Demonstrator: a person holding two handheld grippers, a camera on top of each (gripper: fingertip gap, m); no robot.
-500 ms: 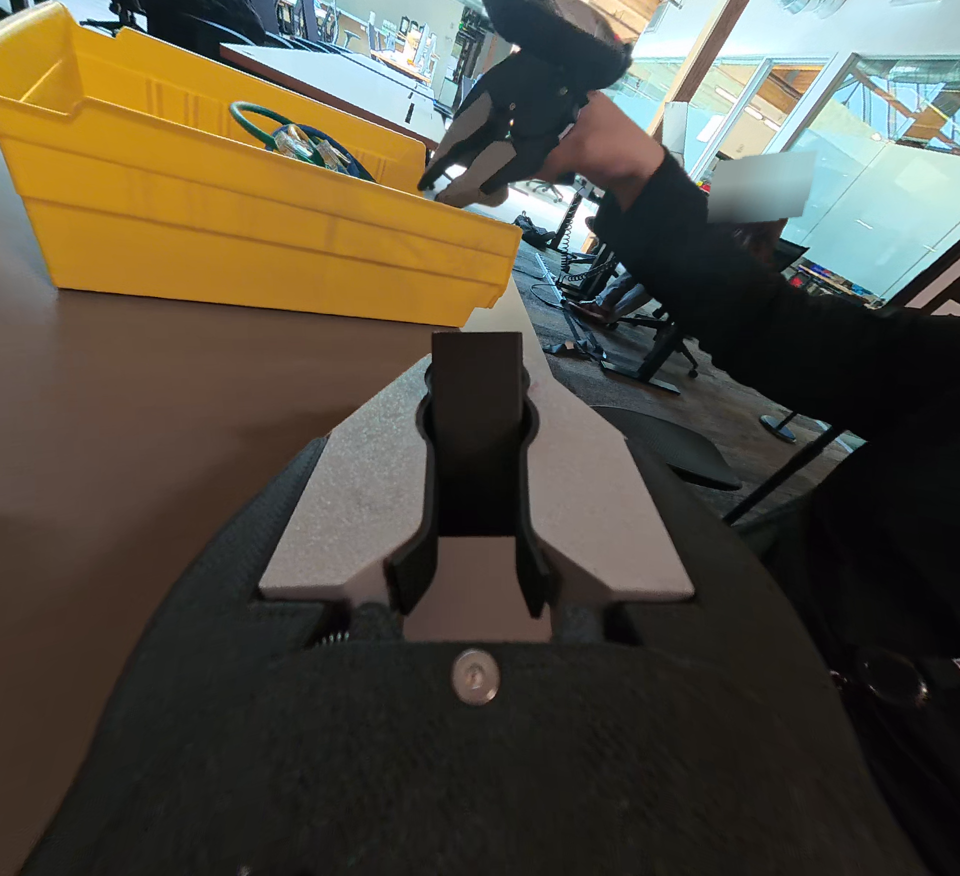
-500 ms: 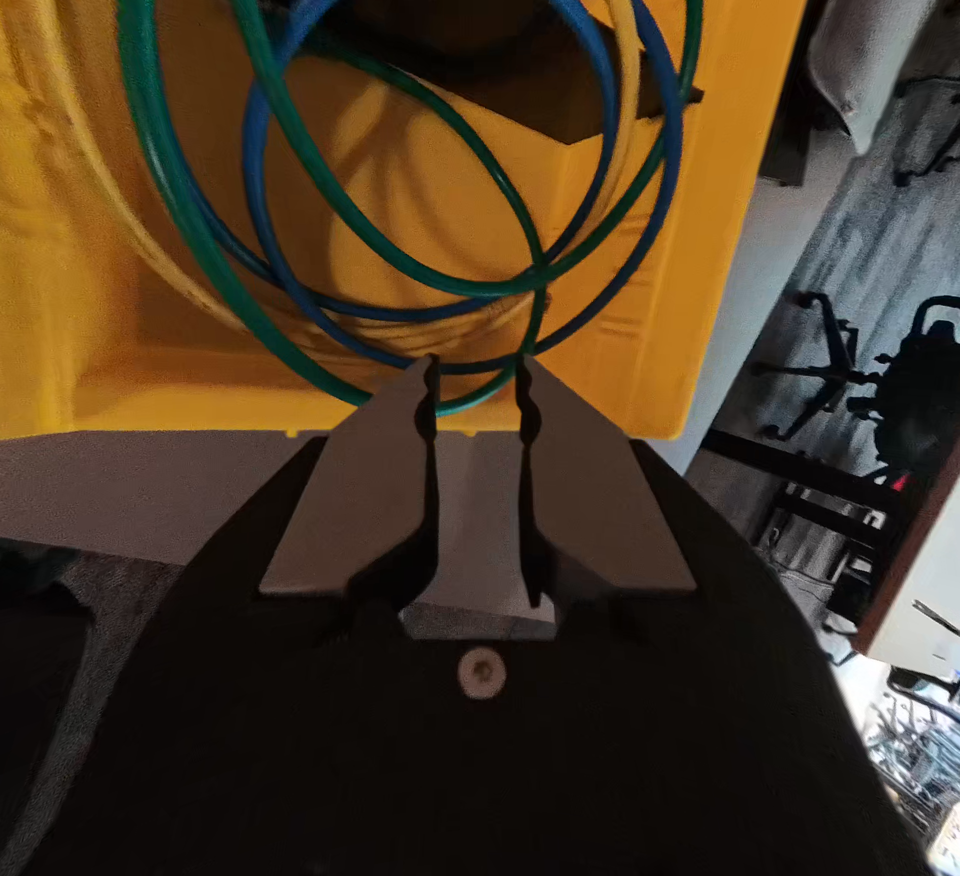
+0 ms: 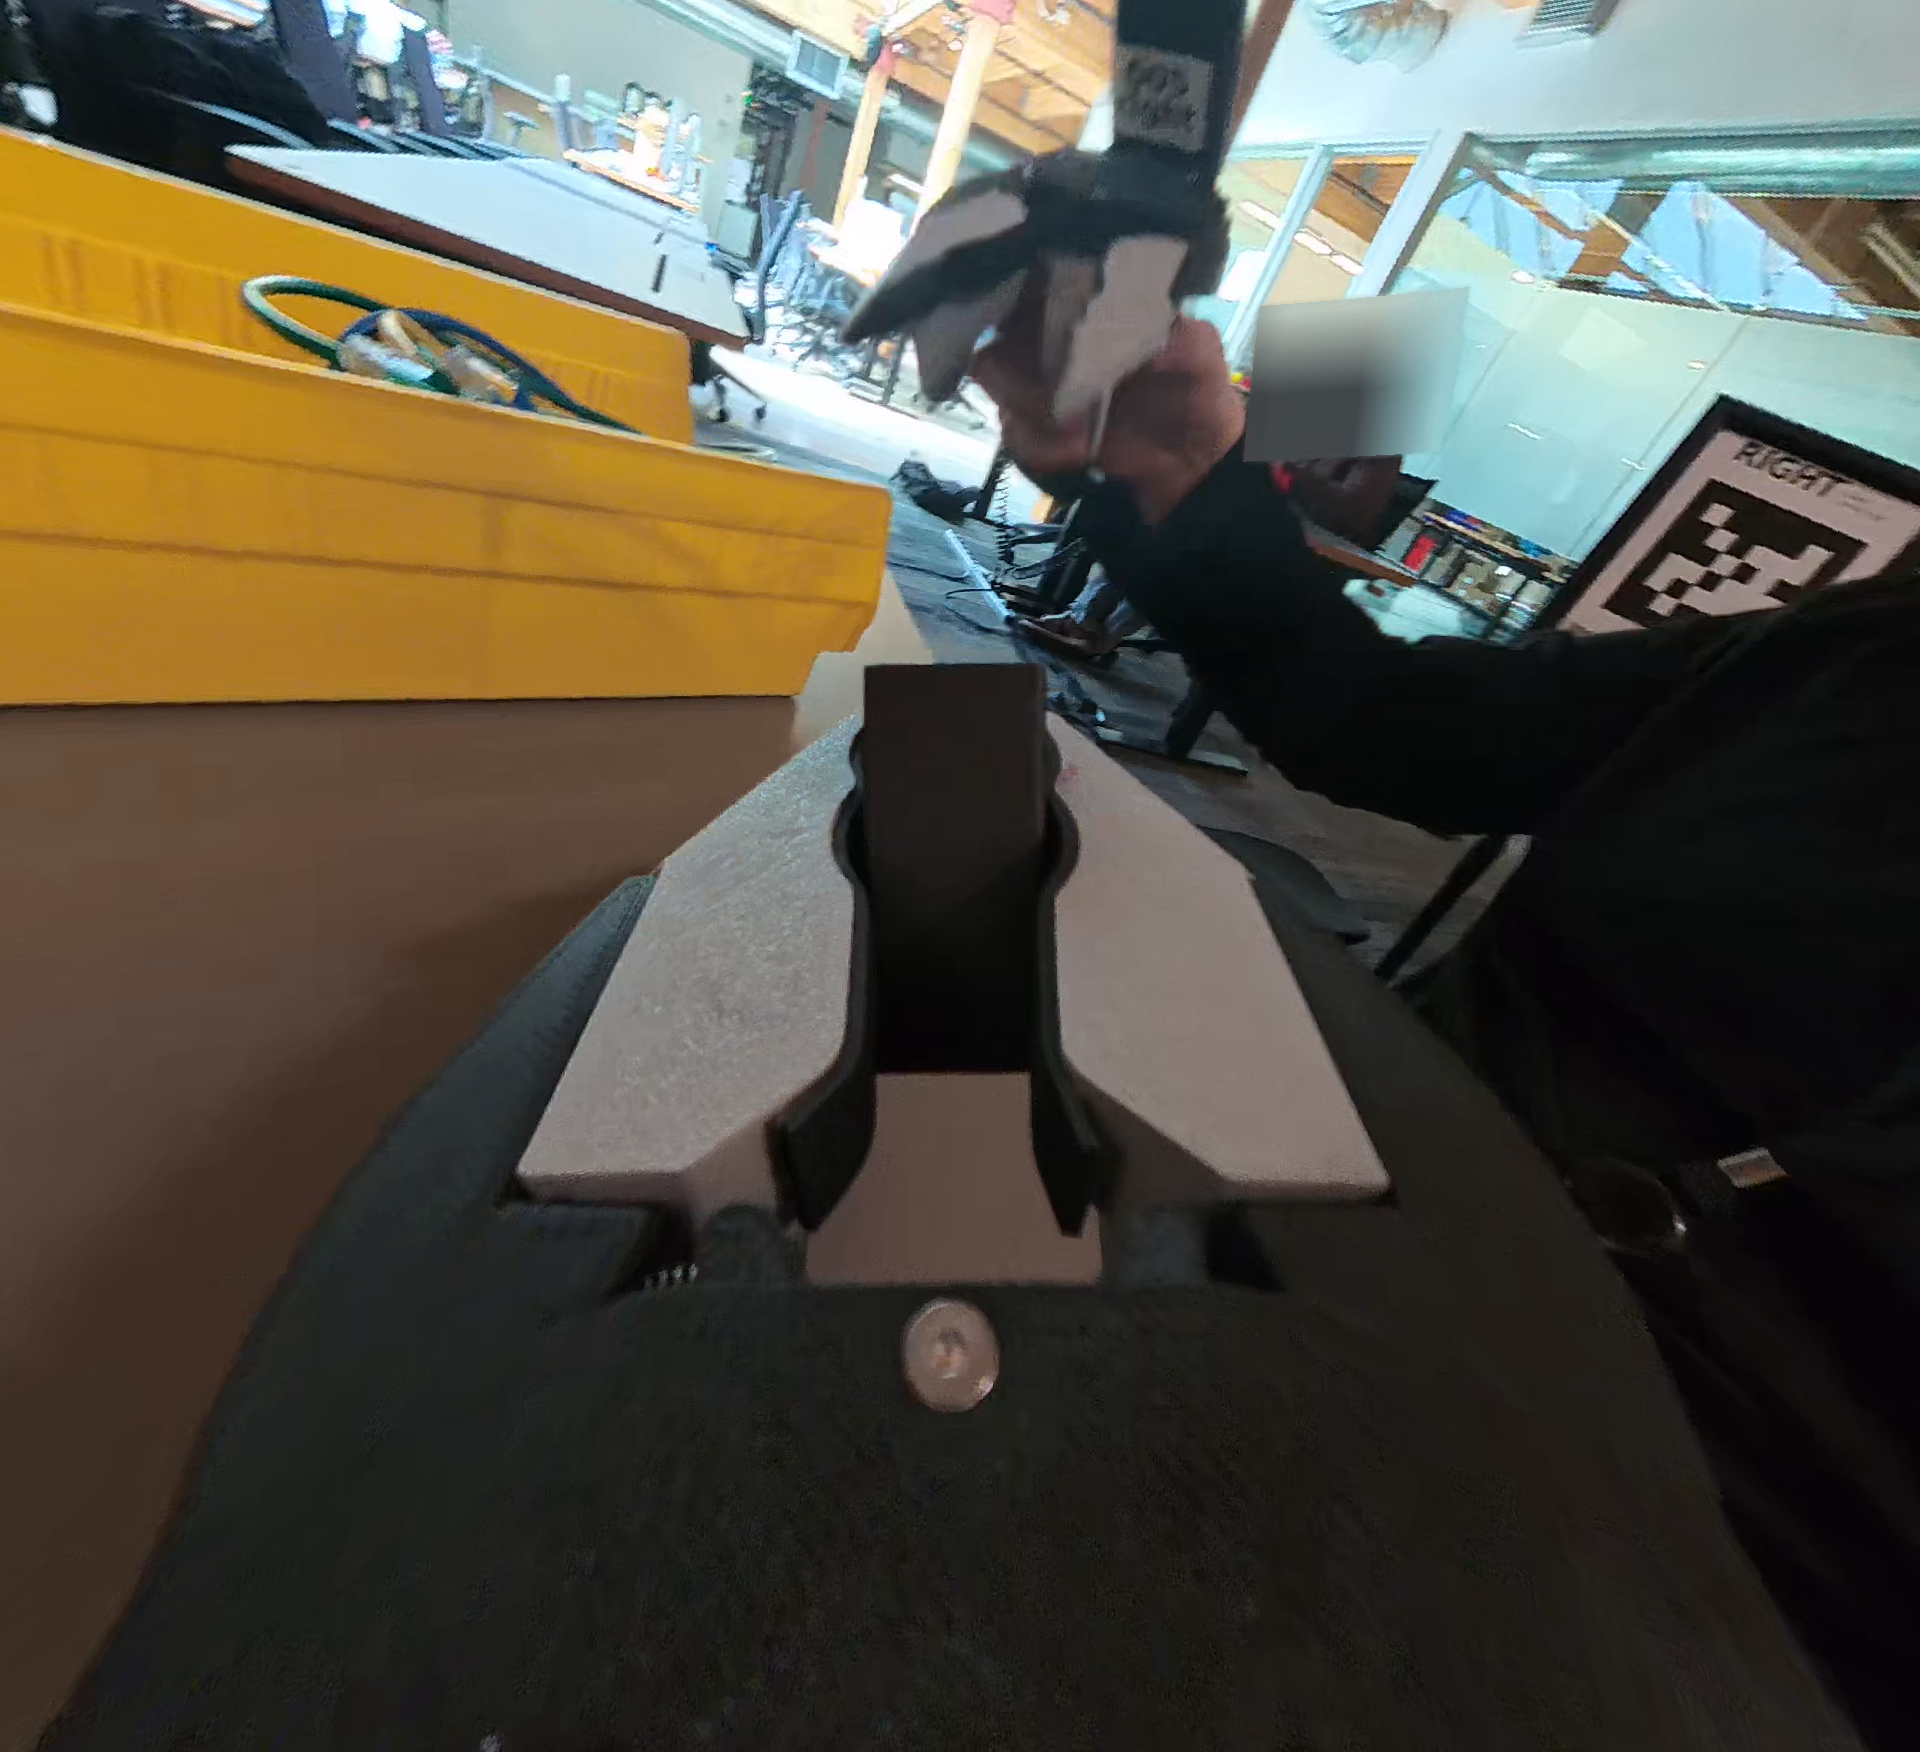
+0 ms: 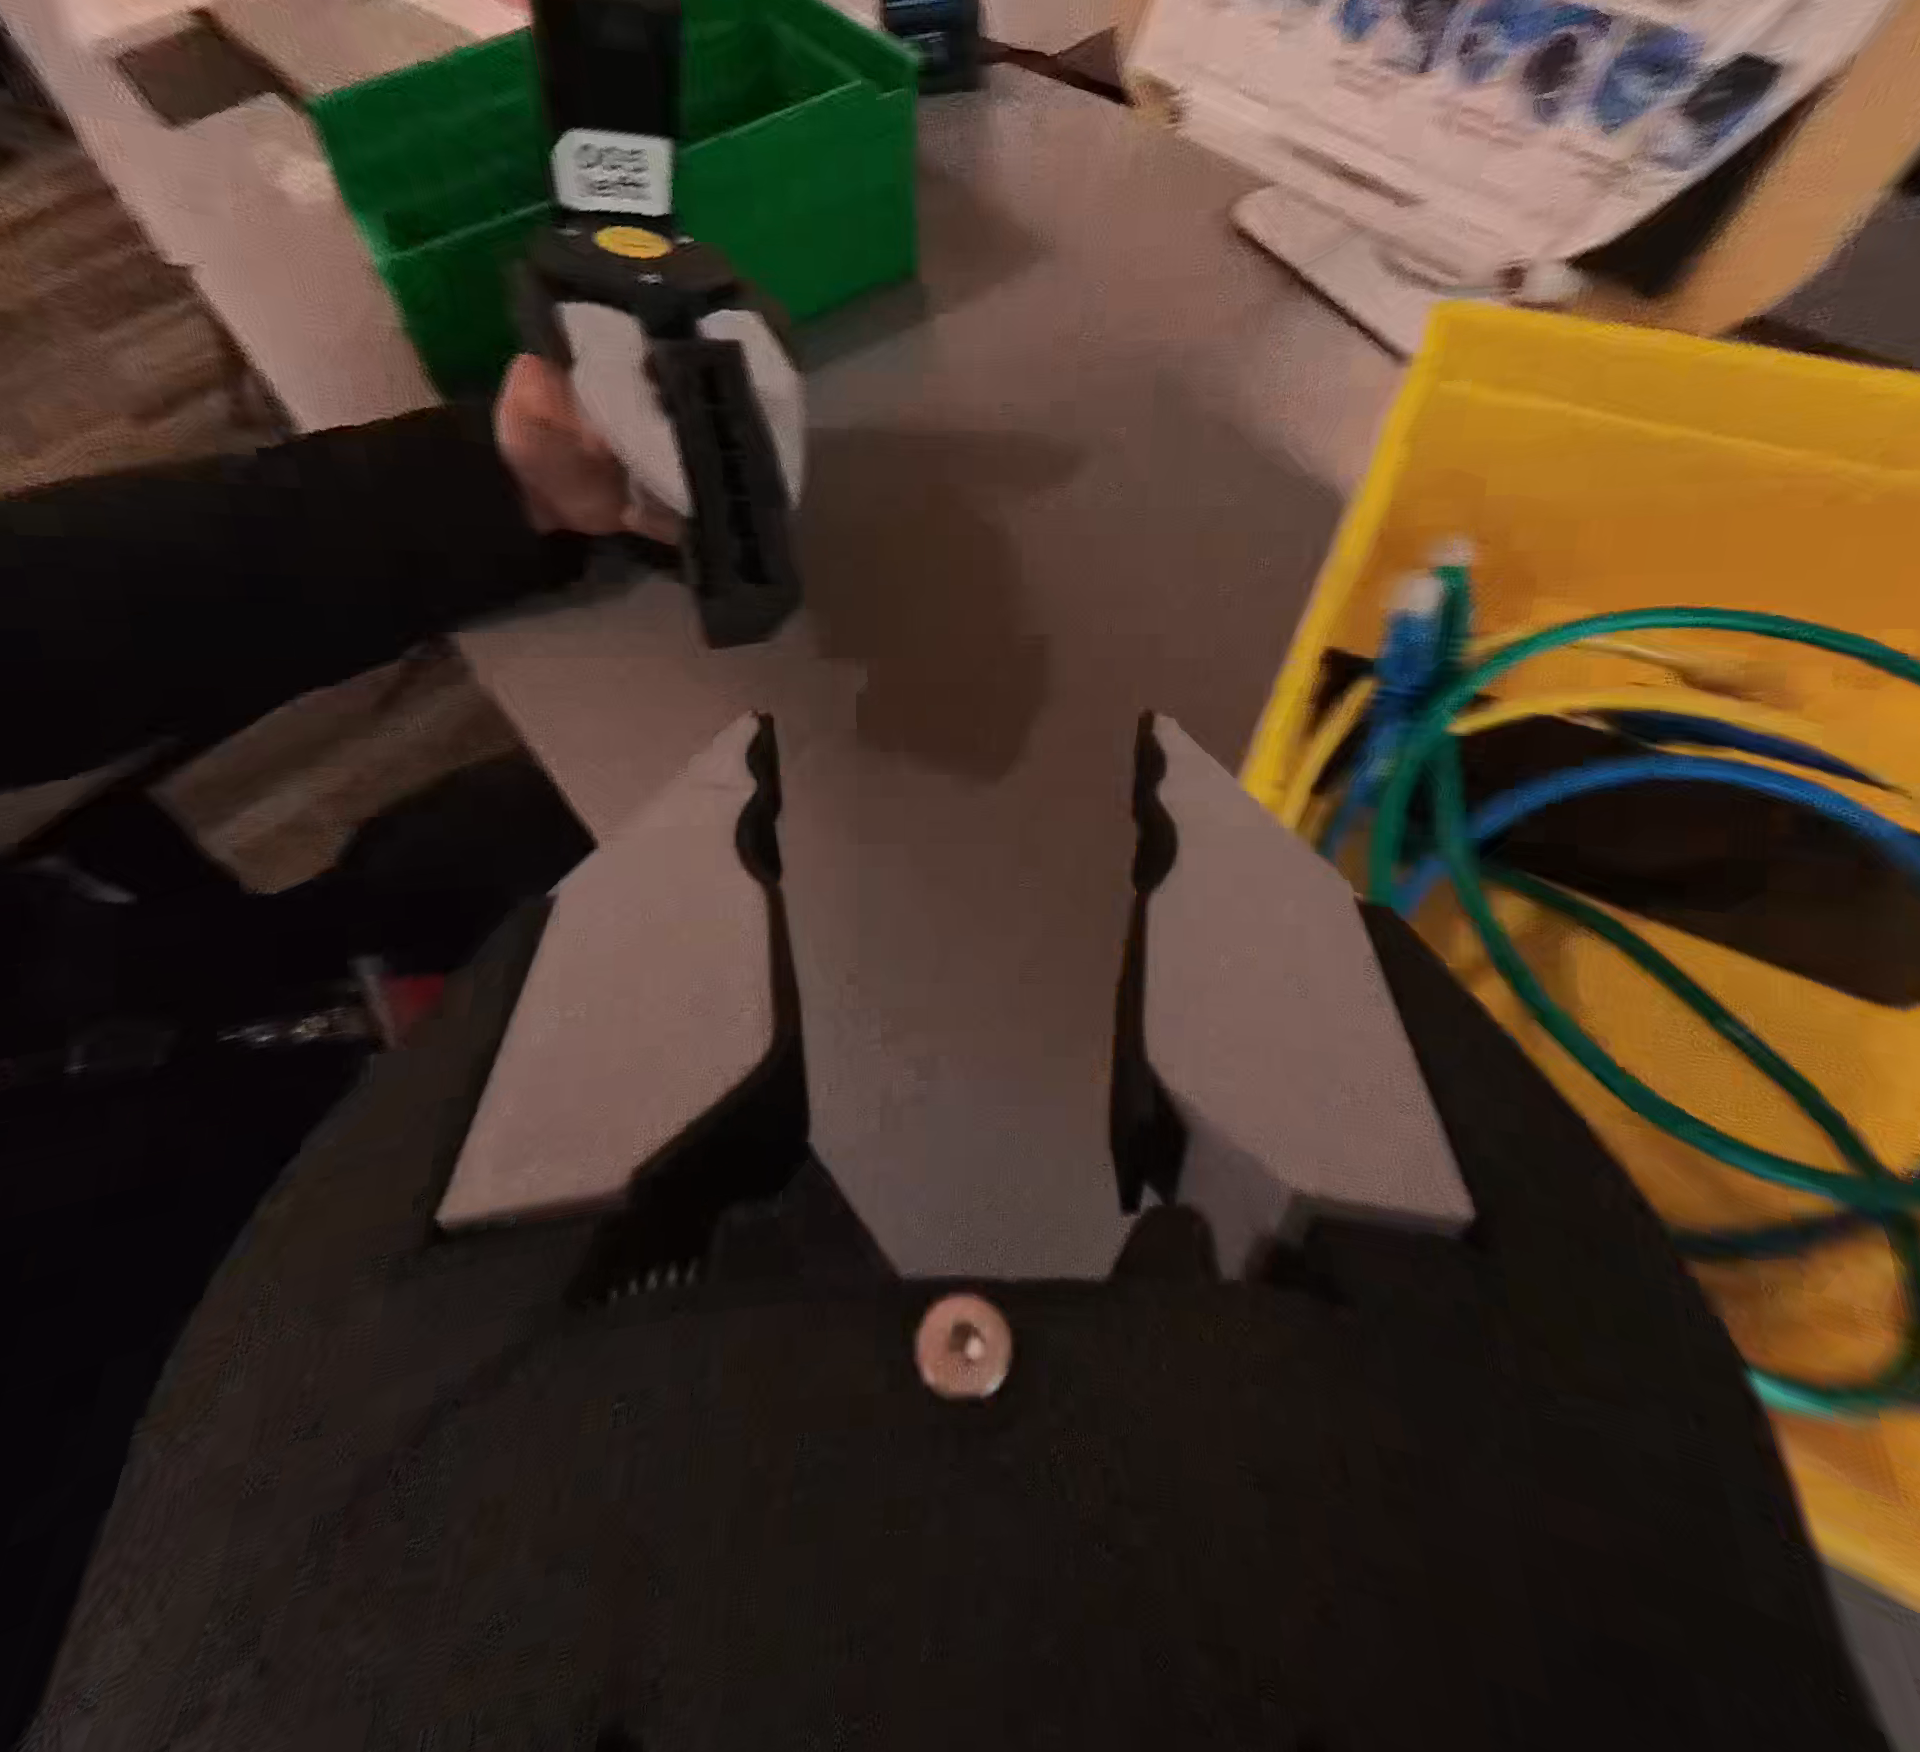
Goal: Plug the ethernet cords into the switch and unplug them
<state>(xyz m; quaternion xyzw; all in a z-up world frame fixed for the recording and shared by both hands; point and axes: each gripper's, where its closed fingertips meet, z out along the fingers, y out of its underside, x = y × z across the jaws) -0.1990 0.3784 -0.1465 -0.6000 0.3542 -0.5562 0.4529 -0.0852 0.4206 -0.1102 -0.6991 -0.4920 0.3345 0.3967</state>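
Left tongs (image 3: 954, 746): closed on a black block – the switch (image 3: 954, 871) – which is gripped between the two fingers and sticks out past their tips, above the brown worktop (image 3: 312, 923).
Right tongs (image 4: 951, 736): spread wide with nothing between them, held above the worktop beside the yellow bin (image 4: 1621, 497).
Switch from the right view: seen standing out of the left tongs (image 4: 743, 580), a row of sockets along one face.
Cords (image 4: 1558, 829): green, blue and yellow loops are lying in the yellow bin – plug ends are gathered near its rim.
Yellow bin, left view (image 3: 416, 559): set on the worktop, well ahead of the switch.
Green bin (image 4: 810, 175): placed farther back on the worktop.
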